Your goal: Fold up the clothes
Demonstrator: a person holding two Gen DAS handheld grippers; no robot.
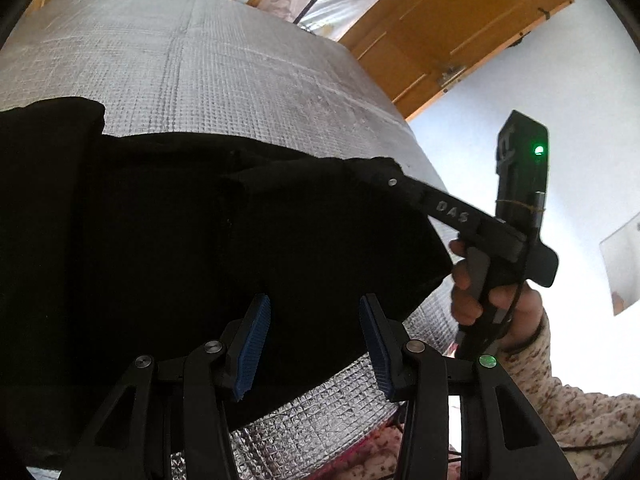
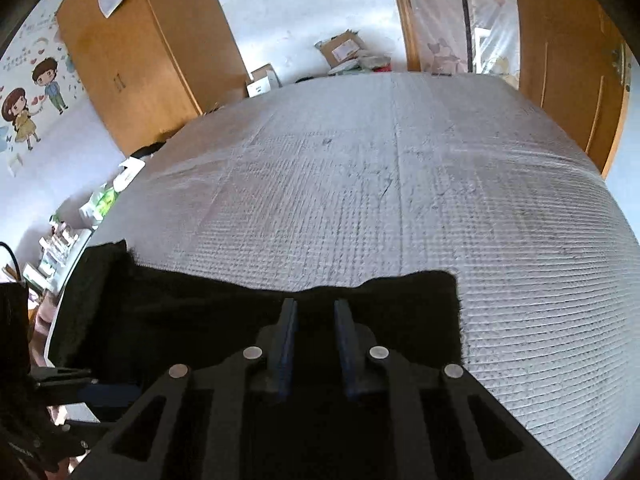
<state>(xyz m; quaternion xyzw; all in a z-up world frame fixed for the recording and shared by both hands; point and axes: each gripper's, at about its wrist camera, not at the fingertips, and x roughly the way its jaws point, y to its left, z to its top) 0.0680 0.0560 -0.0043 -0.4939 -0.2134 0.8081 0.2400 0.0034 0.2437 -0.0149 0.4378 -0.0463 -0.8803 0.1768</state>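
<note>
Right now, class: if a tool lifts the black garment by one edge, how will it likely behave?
The black garment would probably sag: it lies in soft folds. It looks light, thin-edged. Its fuzzy edge should grip the silver quilted mat, not slide.

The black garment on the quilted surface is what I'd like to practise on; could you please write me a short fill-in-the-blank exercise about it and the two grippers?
1. The garment lying on the silver quilted surface is ____ in colour.
2. The pads on the left gripper are ____ in colour.
3. The jaws of the ____ gripper stand wider apart than those of the other gripper.
4. The door behind the surface is made of ____.

Missing words: black; blue; left; wood
</note>
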